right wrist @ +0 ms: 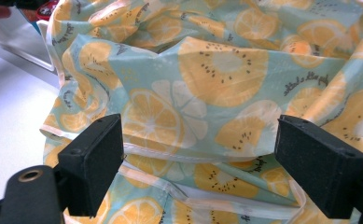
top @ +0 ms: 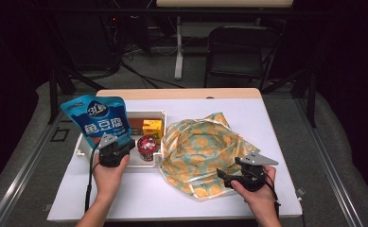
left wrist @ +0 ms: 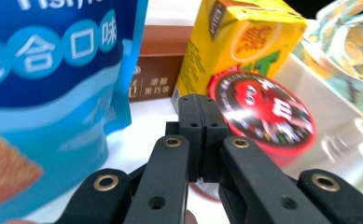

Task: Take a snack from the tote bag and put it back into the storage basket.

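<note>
Grippers sit nearest us: our left gripper (top: 117, 152) has its jaws pressed together on nothing, just before the round red-lidded tub (left wrist: 262, 111) in the white plastic tray (top: 83, 144); our right gripper (right wrist: 198, 161) stands wide open over the crumpled, glossy fruit-print bag (top: 201, 149). We judge it best to pinch one hem, not layered folds. Beyond stand a yellow juice carton (left wrist: 237, 44), a brown box (left wrist: 155, 70) and a slick blue snack pouch (top: 98, 119).
</note>
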`<state>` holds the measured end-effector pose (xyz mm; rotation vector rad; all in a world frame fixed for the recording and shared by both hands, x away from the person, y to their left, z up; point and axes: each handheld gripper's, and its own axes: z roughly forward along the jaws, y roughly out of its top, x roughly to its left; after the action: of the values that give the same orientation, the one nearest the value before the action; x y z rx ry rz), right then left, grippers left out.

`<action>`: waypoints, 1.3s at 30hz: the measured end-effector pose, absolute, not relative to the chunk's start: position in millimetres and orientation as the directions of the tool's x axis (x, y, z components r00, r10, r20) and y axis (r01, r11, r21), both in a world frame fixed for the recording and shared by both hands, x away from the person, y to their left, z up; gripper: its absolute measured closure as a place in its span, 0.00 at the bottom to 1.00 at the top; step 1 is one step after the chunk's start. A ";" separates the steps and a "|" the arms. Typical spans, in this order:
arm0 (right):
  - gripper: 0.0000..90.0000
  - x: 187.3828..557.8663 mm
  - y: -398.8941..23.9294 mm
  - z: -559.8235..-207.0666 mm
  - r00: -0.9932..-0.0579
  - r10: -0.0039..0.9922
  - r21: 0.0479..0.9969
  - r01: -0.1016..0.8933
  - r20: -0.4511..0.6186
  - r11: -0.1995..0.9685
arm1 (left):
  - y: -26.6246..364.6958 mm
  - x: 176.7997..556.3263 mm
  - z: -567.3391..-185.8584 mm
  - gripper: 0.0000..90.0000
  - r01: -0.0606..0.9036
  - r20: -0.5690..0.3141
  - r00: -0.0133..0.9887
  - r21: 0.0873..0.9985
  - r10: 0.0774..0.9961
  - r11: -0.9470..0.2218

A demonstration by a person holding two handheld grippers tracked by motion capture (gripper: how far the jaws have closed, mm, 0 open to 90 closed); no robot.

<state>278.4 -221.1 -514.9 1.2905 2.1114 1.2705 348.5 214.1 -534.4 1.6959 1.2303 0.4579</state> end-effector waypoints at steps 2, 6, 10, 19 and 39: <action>0.17 278.0 -221.9 -514.2 -0.519 0.843 0.837 0.517 0.141 0.178 | 214.7 339.6 -535.6 1.00 0.519 -0.222 0.434 0.854 0.873 -0.041; 0.17 277.3 -221.7 -512.4 -0.519 0.845 0.847 0.501 0.132 0.176 | 208.0 324.9 -535.3 1.00 0.522 -0.238 0.466 0.851 0.852 -0.049; 0.17 275.8 -220.7 -510.6 -0.517 0.847 0.853 0.493 0.128 0.172 | 192.7 316.0 -536.0 1.00 0.518 -0.213 0.495 0.851 0.842 -0.090; 0.17 276.1 -222.4 -511.3 -0.519 0.845 0.850 0.496 0.127 0.176 | 199.1 327.2 -539.2 1.00 0.535 -0.202 0.445 0.841 0.873 -0.078; 0.17 276.9 -219.9 -514.7 -0.515 0.847 0.844 0.505 0.127 0.181 | 223.8 362.3 -543.6 1.00 0.564 -0.276 0.336 0.824 0.901 0.042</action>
<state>276.9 -219.9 -514.7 1.2762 2.0924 1.2678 362.3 223.8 -543.6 1.6381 1.3425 0.4381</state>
